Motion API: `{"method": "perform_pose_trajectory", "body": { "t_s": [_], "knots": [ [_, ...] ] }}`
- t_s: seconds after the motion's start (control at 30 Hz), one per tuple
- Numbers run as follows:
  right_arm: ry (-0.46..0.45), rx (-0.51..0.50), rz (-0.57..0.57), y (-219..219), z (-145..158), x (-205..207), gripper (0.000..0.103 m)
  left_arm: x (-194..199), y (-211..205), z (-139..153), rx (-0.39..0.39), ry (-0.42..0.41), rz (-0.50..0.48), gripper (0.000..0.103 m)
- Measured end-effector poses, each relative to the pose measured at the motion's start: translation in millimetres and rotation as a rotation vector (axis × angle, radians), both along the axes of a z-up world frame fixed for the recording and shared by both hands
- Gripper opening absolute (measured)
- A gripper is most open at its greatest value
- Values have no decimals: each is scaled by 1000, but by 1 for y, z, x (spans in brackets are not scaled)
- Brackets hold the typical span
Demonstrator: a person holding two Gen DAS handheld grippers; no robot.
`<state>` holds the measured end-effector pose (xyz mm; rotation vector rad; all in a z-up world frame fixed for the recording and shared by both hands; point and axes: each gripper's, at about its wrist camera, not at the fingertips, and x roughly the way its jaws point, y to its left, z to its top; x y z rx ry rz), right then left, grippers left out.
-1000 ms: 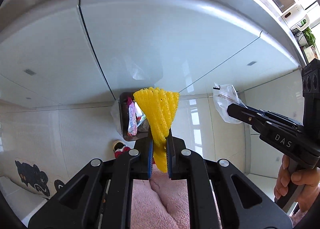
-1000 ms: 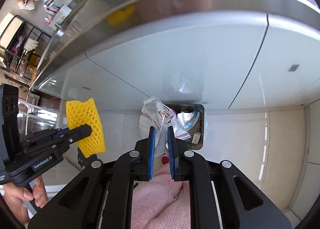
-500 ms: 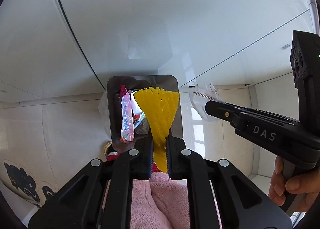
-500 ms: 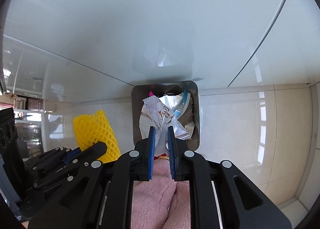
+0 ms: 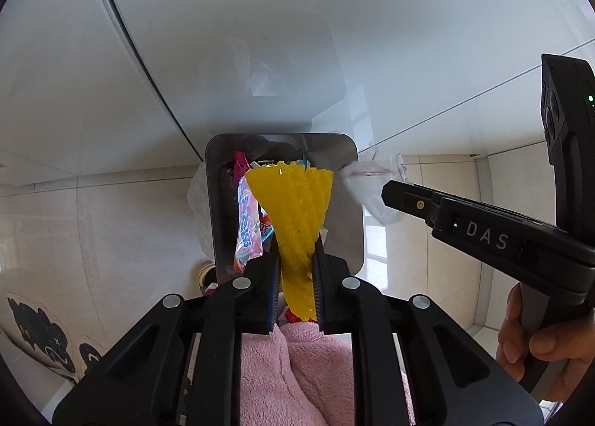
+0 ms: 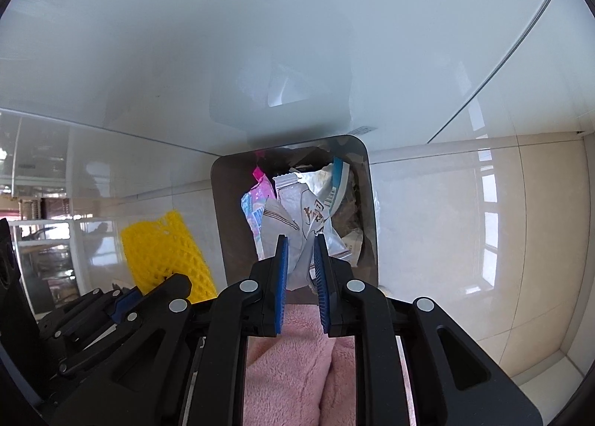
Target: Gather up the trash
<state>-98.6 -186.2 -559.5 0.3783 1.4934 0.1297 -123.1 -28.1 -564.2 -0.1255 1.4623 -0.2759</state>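
Item — left hand-held gripper (image 5: pixel 295 269): a yellow foam net (image 5: pixel 293 210) is held between the pads, fanned out ahead of the tips; the jaws have just been opening, though the net is still seen pressed between the blue pads. It hangs directly over the open bin (image 5: pixel 342 202).

Item — right hand-held gripper (image 6: pixel 300 266): a white printed wrapper (image 6: pixel 297 217) lies between the pads, its crumpled body spread ahead of the tips and over the bin's mouth (image 6: pixel 223 210). These jaws have also just been opening, slightly; whether the pads still grip it cannot be told.

Item — bin: just below and ahead of both grippers, already loaded with wrappers (pink, blue-and-white).

Step in hand, as judged — the drop. Both pieces are positioned above the opening.

Next move, as judged — the jaws are to be spread fully so each piece falls clear; the light net may cling to a pad.
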Motion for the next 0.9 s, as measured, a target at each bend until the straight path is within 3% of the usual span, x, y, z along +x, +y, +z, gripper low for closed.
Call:
{"method": "perform_pose_trajectory", "body": {
  "t_s": [0.07,0.1,0.17,0.2,0.23,0.27,0.3,0.37,0.5,0.67,0.9],
  "knots": [
    [2,9,-9,0,-1,3,26,1,0,1,2,-5,1,24],
    [2,6,-14,0,-1,4,42,2,0,3,5,-6,2,26],
    [-8,-8,-27,-1,1,5,58,2,0,5,11,-9,-1,41],
    [-11,-13,-30,-1,2,5,60,2,0,7,16,-14,-1,47],
    [-10,-15,-31,-2,3,6,62,1,1,10,19,-19,-1,60],
    [-11,-20,-34,-2,4,6,70,1,1,13,17,-24,0,67],
    [-15,-24,-37,-2,6,6,78,0,1,15,19,-27,-2,69],
    [-22,-39,-32,-3,11,6,81,0,2,21,33,-33,-6,82],
    [-42,-64,-27,-8,25,6,99,0,5,40,45,-41,13,93],
    [-76,-96,-1,-16,67,2,100,-6,10,89,56,-64,38,95],
    [-173,-140,39,-28,167,-17,100,-20,23,184,50,-139,66,95]
  ]
}}
